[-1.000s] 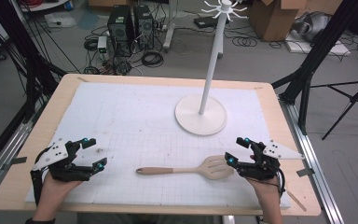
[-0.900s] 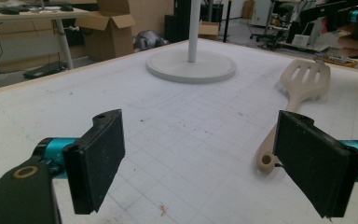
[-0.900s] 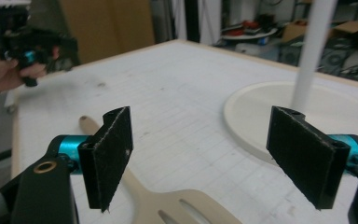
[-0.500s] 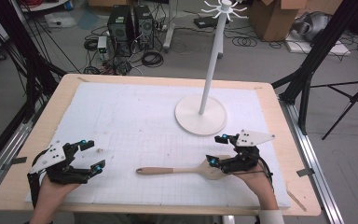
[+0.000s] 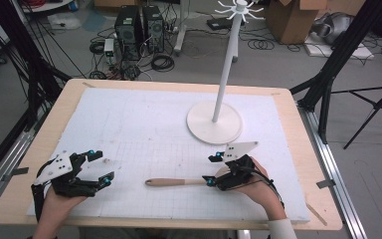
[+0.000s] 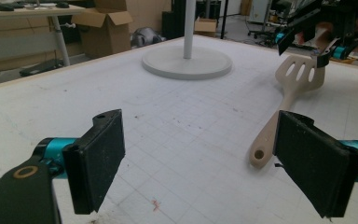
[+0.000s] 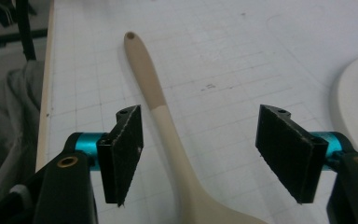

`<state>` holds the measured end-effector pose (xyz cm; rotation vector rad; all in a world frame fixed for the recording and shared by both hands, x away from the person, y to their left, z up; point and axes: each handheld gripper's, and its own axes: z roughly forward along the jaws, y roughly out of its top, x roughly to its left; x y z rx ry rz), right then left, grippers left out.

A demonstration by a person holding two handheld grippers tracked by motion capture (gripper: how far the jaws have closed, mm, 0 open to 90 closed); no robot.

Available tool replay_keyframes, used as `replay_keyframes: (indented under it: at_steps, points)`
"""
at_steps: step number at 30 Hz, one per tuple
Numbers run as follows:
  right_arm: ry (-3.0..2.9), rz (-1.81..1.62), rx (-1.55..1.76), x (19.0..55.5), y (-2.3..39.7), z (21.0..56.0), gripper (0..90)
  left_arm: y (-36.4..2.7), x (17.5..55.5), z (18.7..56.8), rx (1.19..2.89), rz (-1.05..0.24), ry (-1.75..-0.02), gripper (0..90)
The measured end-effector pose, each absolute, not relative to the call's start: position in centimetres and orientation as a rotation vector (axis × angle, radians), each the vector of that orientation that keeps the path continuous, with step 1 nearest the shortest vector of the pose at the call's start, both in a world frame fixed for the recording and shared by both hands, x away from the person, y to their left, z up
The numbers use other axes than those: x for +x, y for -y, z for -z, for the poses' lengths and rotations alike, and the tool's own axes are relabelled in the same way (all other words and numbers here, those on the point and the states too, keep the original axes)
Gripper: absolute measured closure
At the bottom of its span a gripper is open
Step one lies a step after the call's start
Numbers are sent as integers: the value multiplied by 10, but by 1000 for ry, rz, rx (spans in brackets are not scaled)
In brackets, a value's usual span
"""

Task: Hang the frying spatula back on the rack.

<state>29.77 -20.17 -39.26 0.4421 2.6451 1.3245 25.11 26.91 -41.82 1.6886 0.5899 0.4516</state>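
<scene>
A pale wooden slotted spatula [image 5: 174, 182] lies flat on the white grid mat [image 5: 144, 119], handle pointing left. My right gripper [image 5: 212, 169] hovers over its head end. In the right gripper view the spatula's neck [image 7: 165, 126] runs between the two pads of my right gripper [image 7: 200, 149] without touching either. The jaws have just been closing and still stand apart. My left gripper [image 5: 102, 165] rests open at the mat's near left, with nothing between its pads [image 6: 98, 163]. From there the spatula [image 6: 289, 88] and the right gripper [image 6: 307, 42] show farther off.
A white hanger stand with a round base [image 5: 214, 123] and a tall pole [image 5: 226, 64] stands at the mat's back right. The wooden table edge [image 5: 45, 144] frames the mat. Cables, computer cases and boxes lie on the floor beyond.
The right gripper has slid left from the table's right side over the spatula's head and now straddles its neck. The left gripper and the spatula have stayed put.
</scene>
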Motion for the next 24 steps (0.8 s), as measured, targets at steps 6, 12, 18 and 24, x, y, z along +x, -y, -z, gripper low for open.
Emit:
replay_keyframes:
  at_steps: [6, 12, 18, 24]
  points:
    - [-2741, -1174, 352, 297, 179, 398, 399, -267, 251, 419, 1694, -446, -584, 172]
    - [-2820, -1028, 307, 299, 164, 404, 470, -267, 251, 419, 1694, -445, -586, 172]
    - [-2875, -927, 299, 302, 156, 409, 524, -266, 252, 419, 1699, -444, -581, 172]
    - [-2928, -830, 282, 306, 148, 413, 586, -266, 252, 419, 1697, -441, -586, 172]
